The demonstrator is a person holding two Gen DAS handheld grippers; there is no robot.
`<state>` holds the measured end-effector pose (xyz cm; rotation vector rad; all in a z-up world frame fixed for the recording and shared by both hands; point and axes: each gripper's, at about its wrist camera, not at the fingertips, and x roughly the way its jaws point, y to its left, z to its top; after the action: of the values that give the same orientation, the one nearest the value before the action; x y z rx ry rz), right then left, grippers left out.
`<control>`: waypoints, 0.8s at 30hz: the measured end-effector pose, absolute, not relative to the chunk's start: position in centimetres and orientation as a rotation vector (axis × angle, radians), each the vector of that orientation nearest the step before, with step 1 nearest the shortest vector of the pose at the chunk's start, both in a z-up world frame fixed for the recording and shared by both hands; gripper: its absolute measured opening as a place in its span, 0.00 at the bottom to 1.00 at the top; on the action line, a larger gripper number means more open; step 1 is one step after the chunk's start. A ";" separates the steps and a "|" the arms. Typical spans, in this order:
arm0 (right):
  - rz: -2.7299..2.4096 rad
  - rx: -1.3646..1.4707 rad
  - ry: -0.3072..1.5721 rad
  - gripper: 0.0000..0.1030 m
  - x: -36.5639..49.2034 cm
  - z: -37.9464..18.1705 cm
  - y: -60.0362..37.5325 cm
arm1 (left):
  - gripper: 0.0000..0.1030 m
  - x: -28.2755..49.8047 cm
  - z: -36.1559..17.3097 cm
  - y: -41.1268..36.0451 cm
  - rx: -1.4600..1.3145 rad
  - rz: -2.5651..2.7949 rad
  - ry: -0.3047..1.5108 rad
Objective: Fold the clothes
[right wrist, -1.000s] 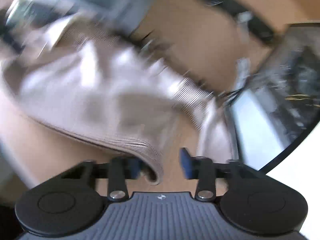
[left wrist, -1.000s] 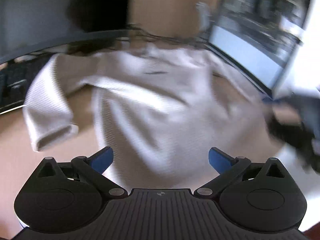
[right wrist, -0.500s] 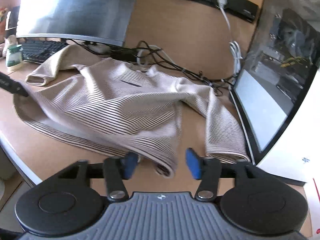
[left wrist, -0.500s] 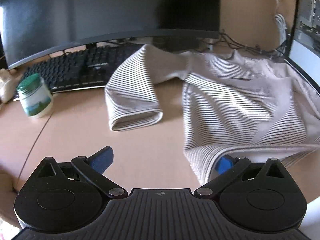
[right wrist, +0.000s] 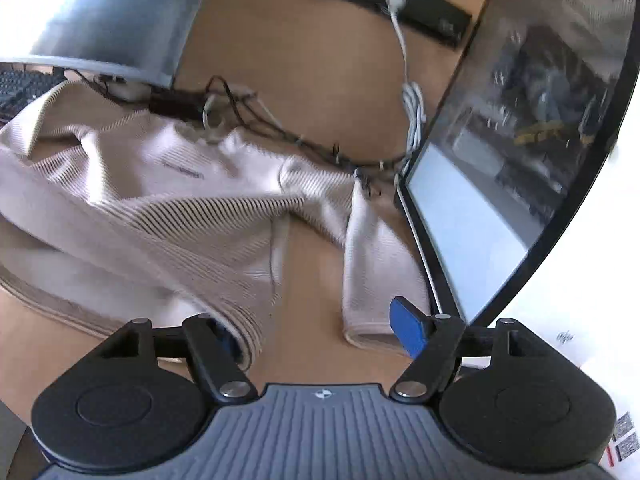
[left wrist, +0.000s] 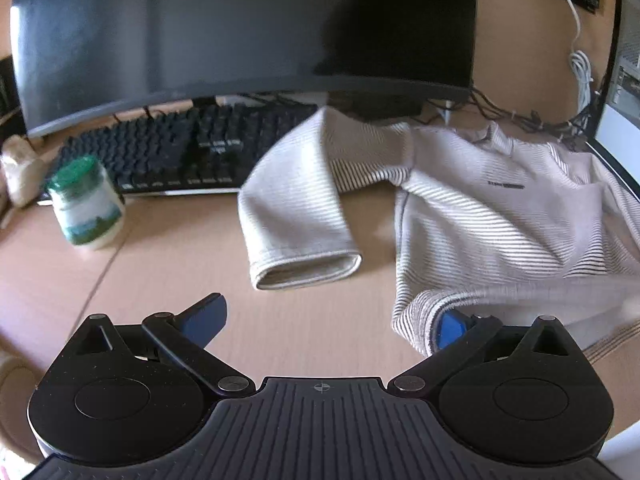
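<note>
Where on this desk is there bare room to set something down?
Bare wood lies between the jar and the sweater's sleeve cuff, and between the sweater body and its other sleeve. Crowded: cables behind, keyboard.

light: bright daylight | glare: monitor (right wrist: 100, 12) | blur: slight motion | edges: fisheye-bent

One striped sweater (left wrist: 500, 216) with two sleeves, two monitors, one keyboard (left wrist: 192, 152), one green-lidded jar (left wrist: 86, 208), one desk (left wrist: 168, 280), one white cable (right wrist: 412, 108).

beige striped sweater (left wrist: 500, 216) spread rumpled on desk, front up, sleeves bent forward, hem nearest.
</note>
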<state>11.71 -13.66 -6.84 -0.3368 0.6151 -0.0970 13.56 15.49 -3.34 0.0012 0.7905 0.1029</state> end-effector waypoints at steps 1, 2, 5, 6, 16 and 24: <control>-0.093 -0.344 0.624 0.71 11.6 -7.2 -13.6 | 1.00 13.6 -3.7 15.3 0.010 0.095 0.800; -0.089 -0.357 0.627 0.71 11.3 -7.5 -13.3 | 1.00 13.6 -4.0 15.1 0.021 0.087 0.807; -0.115 -0.343 0.629 0.69 11.2 -7.8 -13.1 | 1.00 13.5 -4.4 15.0 0.033 0.078 0.820; -0.127 -0.331 0.627 0.66 11.2 -7.7 -13.3 | 1.00 13.5 -4.3 15.1 0.035 0.074 0.819; -0.125 -0.312 0.520 0.65 9.5 -3.7 -15.6 | 1.00 11.1 -1.1 15.4 0.070 0.051 0.759; 0.056 -0.283 0.673 0.72 7.1 -6.4 -16.9 | 1.00 7.6 -3.4 14.6 0.072 0.011 0.895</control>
<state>7.14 -16.95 -6.38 -0.2828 0.6734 0.0560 7.58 14.58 -3.35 0.0719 0.8952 0.0105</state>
